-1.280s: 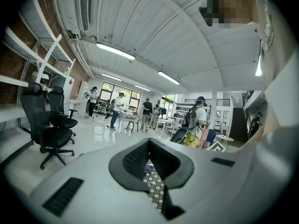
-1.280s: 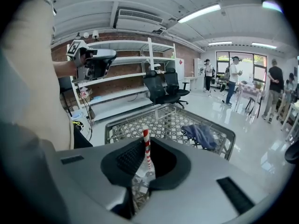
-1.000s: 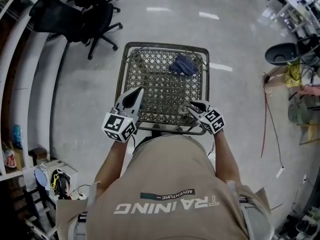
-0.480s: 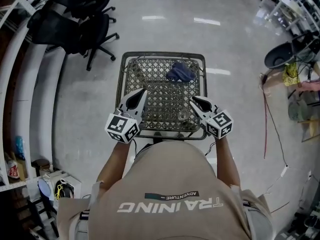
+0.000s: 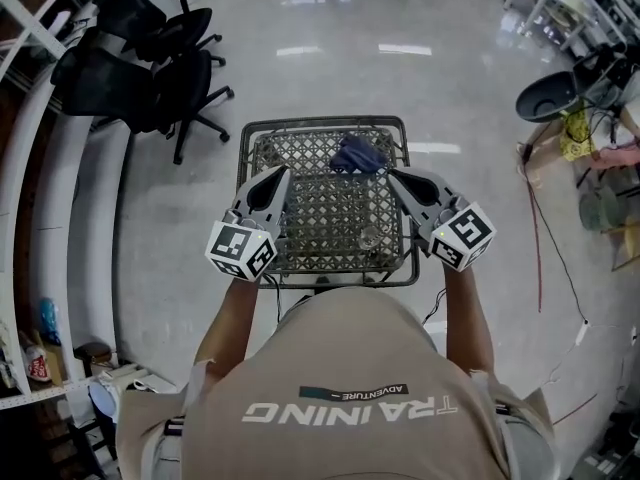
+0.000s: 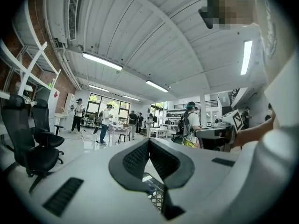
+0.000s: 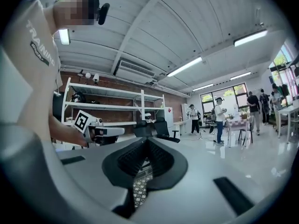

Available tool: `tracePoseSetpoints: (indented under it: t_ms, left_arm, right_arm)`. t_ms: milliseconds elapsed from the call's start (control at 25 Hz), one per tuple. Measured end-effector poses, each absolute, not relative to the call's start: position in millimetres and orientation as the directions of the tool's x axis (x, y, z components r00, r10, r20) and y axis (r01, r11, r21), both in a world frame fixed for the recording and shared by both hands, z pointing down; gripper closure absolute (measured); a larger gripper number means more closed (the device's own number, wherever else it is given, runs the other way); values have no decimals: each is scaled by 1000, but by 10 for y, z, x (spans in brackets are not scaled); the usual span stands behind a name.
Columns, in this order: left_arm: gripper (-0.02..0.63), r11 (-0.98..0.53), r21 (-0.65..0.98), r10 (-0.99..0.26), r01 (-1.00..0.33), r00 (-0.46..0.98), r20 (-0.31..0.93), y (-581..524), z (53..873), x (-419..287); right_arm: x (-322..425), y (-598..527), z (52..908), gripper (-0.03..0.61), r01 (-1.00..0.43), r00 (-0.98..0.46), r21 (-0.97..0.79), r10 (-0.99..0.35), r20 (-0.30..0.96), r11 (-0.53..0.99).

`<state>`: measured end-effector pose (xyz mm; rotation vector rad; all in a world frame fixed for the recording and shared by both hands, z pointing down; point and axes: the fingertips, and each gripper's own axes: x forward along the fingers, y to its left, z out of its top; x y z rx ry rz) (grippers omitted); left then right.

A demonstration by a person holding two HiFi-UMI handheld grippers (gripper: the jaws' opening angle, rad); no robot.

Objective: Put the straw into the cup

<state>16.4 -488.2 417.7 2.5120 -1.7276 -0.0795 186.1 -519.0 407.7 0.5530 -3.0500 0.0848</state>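
L gripper (image 5: 279,177), R gripper (image 5: 394,176) — jaws together, empty, above mesh table (image 5: 325,213) side edges.

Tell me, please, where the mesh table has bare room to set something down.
The table is bare across its middle, between the left tool and right tool, and at its far-left corner. Crowded: far right by the cloth, near right by the cup.
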Motion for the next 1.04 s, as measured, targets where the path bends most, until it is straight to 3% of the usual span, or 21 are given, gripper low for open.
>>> tracePoseSetpoints:
  t_ms: [1040]
  left_arm:
    - [597,-383,119,-920,-916,390,48,-4916,4386,220]
  right_arm:
    - [1862,-5107,4361,561,-353,-931,-37,-347,113,935]
